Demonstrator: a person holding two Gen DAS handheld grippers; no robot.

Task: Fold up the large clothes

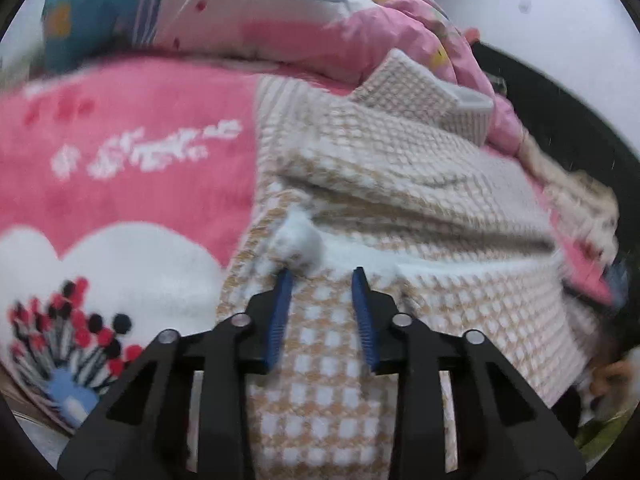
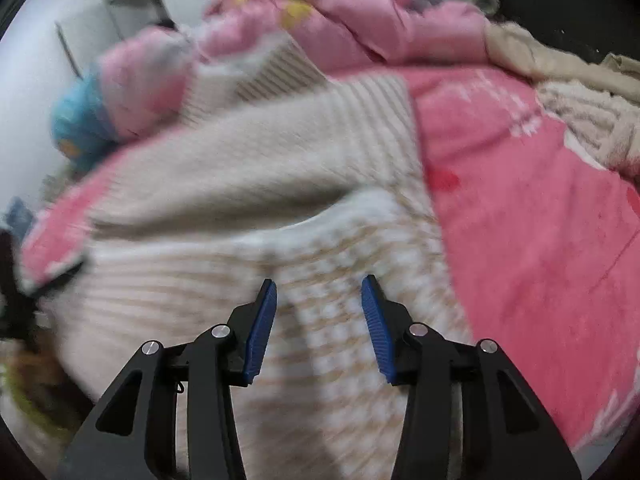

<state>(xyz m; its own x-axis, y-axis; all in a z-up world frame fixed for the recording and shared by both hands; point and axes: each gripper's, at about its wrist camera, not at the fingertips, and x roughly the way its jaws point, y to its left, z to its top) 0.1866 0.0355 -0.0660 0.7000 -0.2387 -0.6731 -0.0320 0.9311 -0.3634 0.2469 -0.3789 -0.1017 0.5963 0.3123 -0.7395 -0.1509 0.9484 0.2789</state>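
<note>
Hovering over the beige checked sweater (image 1: 400,184), the left gripper (image 1: 322,274) and right gripper (image 2: 319,284) both stand released, nothing pinched between the blue pads. Sweater lies on a pink blanket (image 1: 132,176). Beyond, apparently a pink quilt (image 1: 328,32); view blurred.

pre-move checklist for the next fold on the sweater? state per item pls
1. Left gripper free of cloth: ok, jaws apart, nothing pinched.
2. Right gripper free of cloth: ok, jaws apart, nothing pinched.
3. Sweater on the pink blanket: ok.
4. Sweater flat: not ok, folds and ridges across the middle.
5. Pom-pom clear of the left fingers: not ok, it sits at the tip of one.
6. Edge to grab next: cannot tell, right view is blurred.
</note>
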